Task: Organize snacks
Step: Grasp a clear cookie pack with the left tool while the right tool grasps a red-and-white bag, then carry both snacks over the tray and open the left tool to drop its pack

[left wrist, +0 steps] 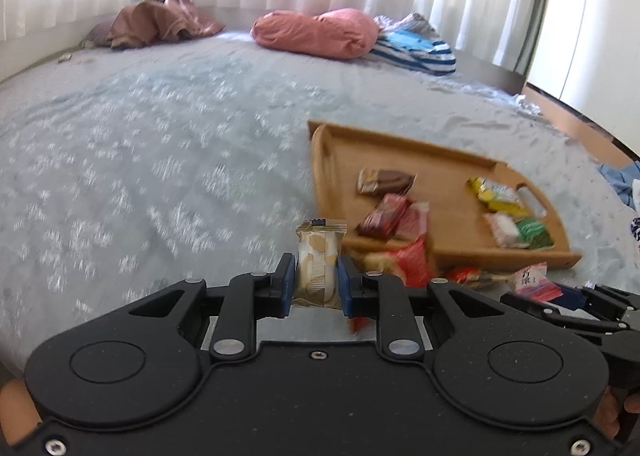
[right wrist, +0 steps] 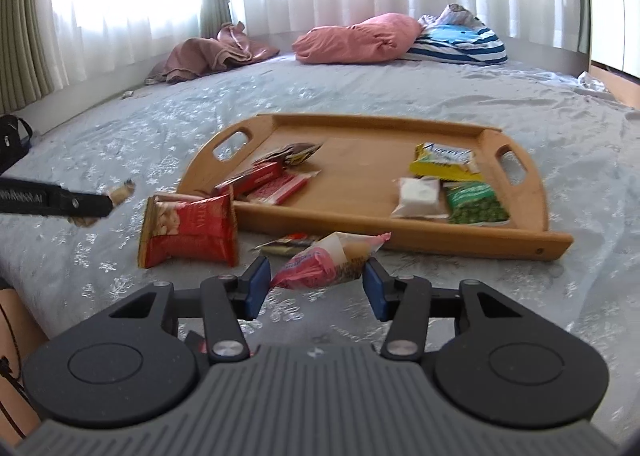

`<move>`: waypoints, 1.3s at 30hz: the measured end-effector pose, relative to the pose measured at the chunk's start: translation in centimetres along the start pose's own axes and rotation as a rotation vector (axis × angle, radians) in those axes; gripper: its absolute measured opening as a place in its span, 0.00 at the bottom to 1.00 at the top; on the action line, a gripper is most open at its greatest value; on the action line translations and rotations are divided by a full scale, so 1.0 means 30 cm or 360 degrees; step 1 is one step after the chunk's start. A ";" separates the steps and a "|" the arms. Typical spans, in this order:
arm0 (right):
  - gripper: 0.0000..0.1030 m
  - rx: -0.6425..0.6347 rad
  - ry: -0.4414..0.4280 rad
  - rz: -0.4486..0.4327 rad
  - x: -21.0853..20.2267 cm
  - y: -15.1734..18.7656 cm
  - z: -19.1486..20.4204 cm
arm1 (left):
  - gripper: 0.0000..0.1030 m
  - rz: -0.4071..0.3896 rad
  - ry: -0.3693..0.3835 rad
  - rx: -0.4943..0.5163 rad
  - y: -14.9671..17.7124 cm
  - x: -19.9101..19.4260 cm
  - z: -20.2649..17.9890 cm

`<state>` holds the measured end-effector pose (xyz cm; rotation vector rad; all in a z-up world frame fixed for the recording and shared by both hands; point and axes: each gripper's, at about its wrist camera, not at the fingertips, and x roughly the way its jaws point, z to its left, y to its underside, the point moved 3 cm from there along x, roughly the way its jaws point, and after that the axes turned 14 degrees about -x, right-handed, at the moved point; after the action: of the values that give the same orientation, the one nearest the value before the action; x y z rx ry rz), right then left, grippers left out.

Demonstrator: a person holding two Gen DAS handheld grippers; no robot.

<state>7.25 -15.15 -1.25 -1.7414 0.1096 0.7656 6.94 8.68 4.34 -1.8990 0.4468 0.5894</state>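
My left gripper (left wrist: 317, 282) is shut on a beige snack packet (left wrist: 318, 256), held above the bed left of the wooden tray (left wrist: 400, 144). My right gripper (right wrist: 316, 282) is open, its jaws on either side of a pink and white packet (right wrist: 320, 260) lying on the bed in front of the tray (right wrist: 400, 124). The tray holds red packets (right wrist: 268, 180), a brown packet (right wrist: 296, 152), a yellow packet (right wrist: 444, 162), a white packet (right wrist: 420, 194) and a green packet (right wrist: 476, 204). A large red bag (right wrist: 188, 232) leans by the tray's near left corner.
The grey patterned bedspread (left wrist: 160, 160) covers the bed. A pink pillow (right wrist: 356, 38), striped bedding (right wrist: 460, 40) and a brown cloth (right wrist: 208, 54) lie at the far end under white curtains. A small dark wrapper (right wrist: 284, 244) lies beside the pink packet.
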 end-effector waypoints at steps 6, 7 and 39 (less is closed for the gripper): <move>0.50 0.0029 0.0062 -0.0037 -0.029 -0.019 -0.044 | 0.20 -0.0038 0.0061 0.0052 -0.048 -0.006 -0.069; 0.50 0.0029 0.0075 -0.0048 -0.035 -0.023 -0.051 | 0.20 -0.0039 0.0065 0.0062 -0.056 -0.002 -0.081; 0.50 0.0560 0.0152 0.0221 0.363 -0.273 -0.608 | 0.20 0.0237 -0.0040 0.0133 -0.378 0.572 -0.307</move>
<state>27.34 -25.43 1.76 -1.4441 0.4099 0.7152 28.90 3.82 5.71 -1.7873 0.5909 0.6814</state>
